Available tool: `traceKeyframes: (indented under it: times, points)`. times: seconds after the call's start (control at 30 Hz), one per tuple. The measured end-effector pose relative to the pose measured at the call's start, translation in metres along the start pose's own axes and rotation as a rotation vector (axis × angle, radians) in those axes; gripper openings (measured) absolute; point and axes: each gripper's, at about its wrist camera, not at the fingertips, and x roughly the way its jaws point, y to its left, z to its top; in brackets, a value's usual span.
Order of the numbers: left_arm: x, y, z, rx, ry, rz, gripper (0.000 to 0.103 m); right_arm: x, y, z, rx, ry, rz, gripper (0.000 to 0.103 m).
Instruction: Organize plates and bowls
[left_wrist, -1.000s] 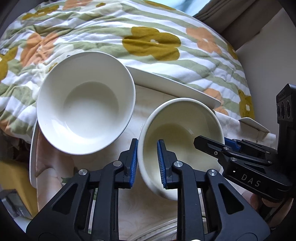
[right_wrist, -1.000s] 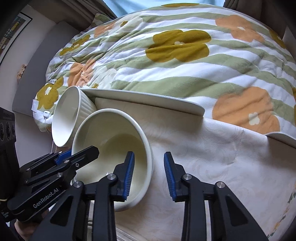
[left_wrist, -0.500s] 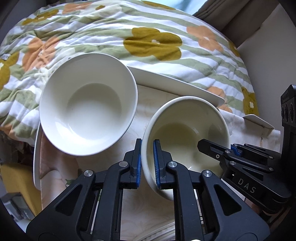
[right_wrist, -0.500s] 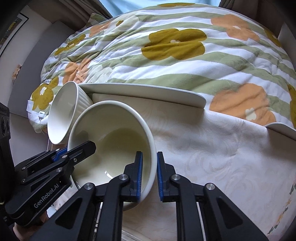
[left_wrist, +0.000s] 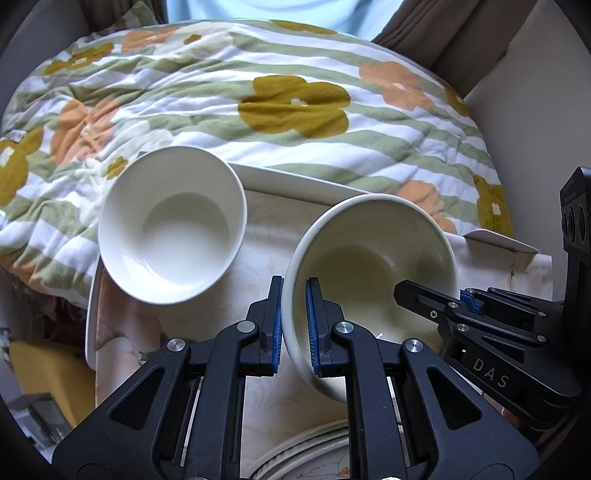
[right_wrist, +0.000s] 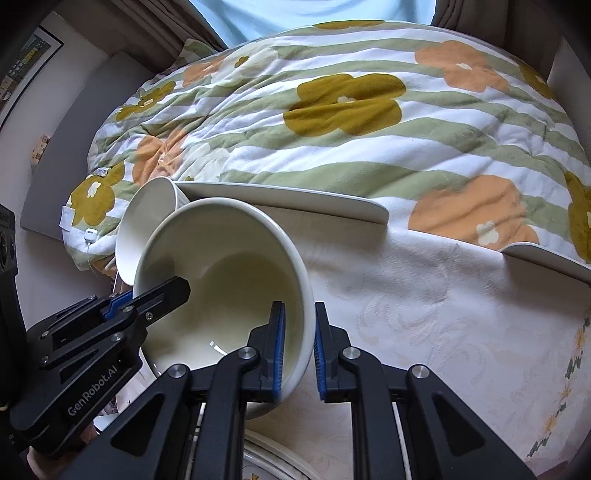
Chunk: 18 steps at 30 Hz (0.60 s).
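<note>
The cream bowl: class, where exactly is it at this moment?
In the left wrist view, the cream bowl sits right of centre, beside the white bowl, its opposite rims gripped by the left gripper and right gripper.

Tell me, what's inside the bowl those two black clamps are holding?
Nothing: the cream bowl looks bare inside, apart from one finger of each clamp reaching over its rim. The patch of bottom under those fingers is hidden.

cream bowl (left_wrist: 373, 266); white bowl (left_wrist: 171, 225) | quilt (left_wrist: 258, 96): green-white stripes, ochre and orange flowers
</note>
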Motion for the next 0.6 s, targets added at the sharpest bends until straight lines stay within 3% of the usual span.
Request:
traceKeyframes:
  times: [0.27, 0.6]
  points:
    - [-0.036, -0.057, -0.013, 0.066, -0.054, -0.008, 0.01, -0.055, -0.029, -0.02, 0.012, -0.077, 0.011, 0.013]
    - [-0.075, -0.167, -0.065, 0.141, -0.104, -0.042, 0.01, -0.138, -0.095, -0.082, 0.039, -0.15, -0.013, 0.013]
